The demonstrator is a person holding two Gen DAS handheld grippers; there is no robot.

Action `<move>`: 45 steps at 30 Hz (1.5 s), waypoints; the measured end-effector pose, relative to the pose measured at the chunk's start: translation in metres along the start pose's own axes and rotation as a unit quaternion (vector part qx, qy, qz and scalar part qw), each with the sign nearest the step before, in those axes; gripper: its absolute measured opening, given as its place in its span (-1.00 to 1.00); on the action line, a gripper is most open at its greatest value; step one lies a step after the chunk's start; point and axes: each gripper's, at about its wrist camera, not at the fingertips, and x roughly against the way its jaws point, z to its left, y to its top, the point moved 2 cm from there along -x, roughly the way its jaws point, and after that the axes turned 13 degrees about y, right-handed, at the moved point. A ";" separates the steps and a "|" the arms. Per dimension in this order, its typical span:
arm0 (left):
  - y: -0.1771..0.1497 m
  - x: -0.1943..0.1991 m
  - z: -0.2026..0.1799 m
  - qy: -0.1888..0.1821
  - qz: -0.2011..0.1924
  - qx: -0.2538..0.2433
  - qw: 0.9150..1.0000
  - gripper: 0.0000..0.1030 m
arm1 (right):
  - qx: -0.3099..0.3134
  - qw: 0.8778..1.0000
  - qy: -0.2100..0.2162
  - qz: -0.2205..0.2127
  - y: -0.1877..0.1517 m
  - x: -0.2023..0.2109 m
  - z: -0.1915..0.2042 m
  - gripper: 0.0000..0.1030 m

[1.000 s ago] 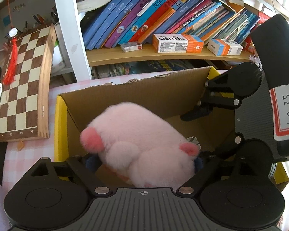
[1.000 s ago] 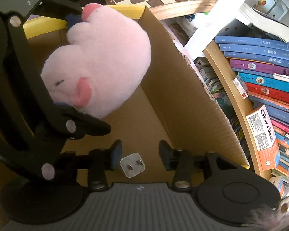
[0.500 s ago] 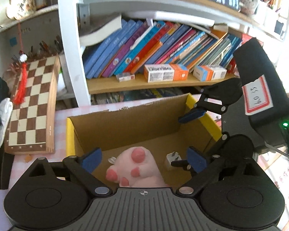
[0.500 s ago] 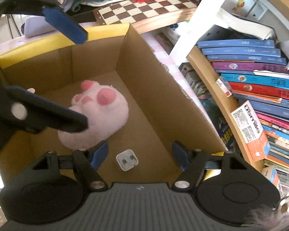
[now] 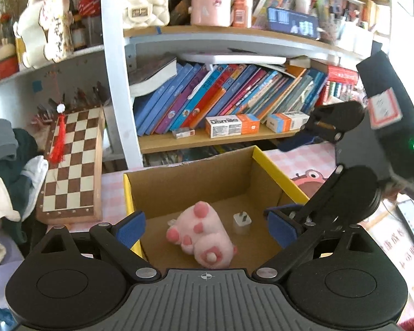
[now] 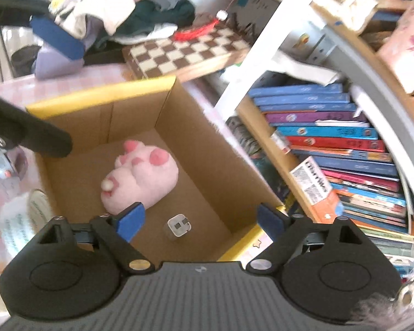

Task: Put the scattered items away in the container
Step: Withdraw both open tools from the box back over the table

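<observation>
Left gripper [image 5: 205, 227], black with blue pads [image 5: 131, 227], spread wide and gripping nothing, hovering above the near rim of the open cardboard box with yellow-edged walls [image 5: 179, 184]. Just past the pads, on the box floor: the pink plush toy with darker pink paw pads and a small pale tail [image 5: 202, 233], lying belly-up, paws to the far side. Right beside it, apart by a narrow gap, the small white plug adapter [image 5: 242, 223], prongs up. Right gripper [image 5: 300, 182] visible to the right of the box, one blue pad near the box's right wall, the other raised higher over the pink checked tablecloth [image 5: 311, 160].

From the right wrist view: right gripper [image 6: 200, 222] likewise opened wide, empty, held over the box corner [image 6: 140, 115]. White adapter [image 6: 179, 225] nearest, between the pads; plush toy [image 6: 142, 176] farther in, toward the left wall. Left gripper's blue pad [image 6: 58, 38] seen high at upper left.

Beyond the box: wooden chessboard with a red tassel [image 5: 71, 165], leaning at the left; heap of clothes [image 5: 8, 171] beside it. Farthest back, white-framed bookshelf [image 5: 118, 82] with slanted coloured books [image 5: 220, 96] and an orange-and-white carton [image 5: 231, 125].
</observation>
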 end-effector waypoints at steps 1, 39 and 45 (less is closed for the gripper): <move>-0.003 0.006 0.002 -0.003 -0.003 0.002 1.000 0.88 | -0.003 1.000 -0.003 -0.007 -0.001 0.007 0.004 0.73; -0.179 0.137 0.067 0.008 0.020 0.078 0.997 0.95 | -0.276 0.955 -0.088 -0.066 -0.082 0.085 0.250 0.90; -0.196 0.140 0.066 0.016 0.028 0.081 0.996 0.95 | -0.308 0.945 -0.098 -0.053 -0.094 0.076 0.266 0.90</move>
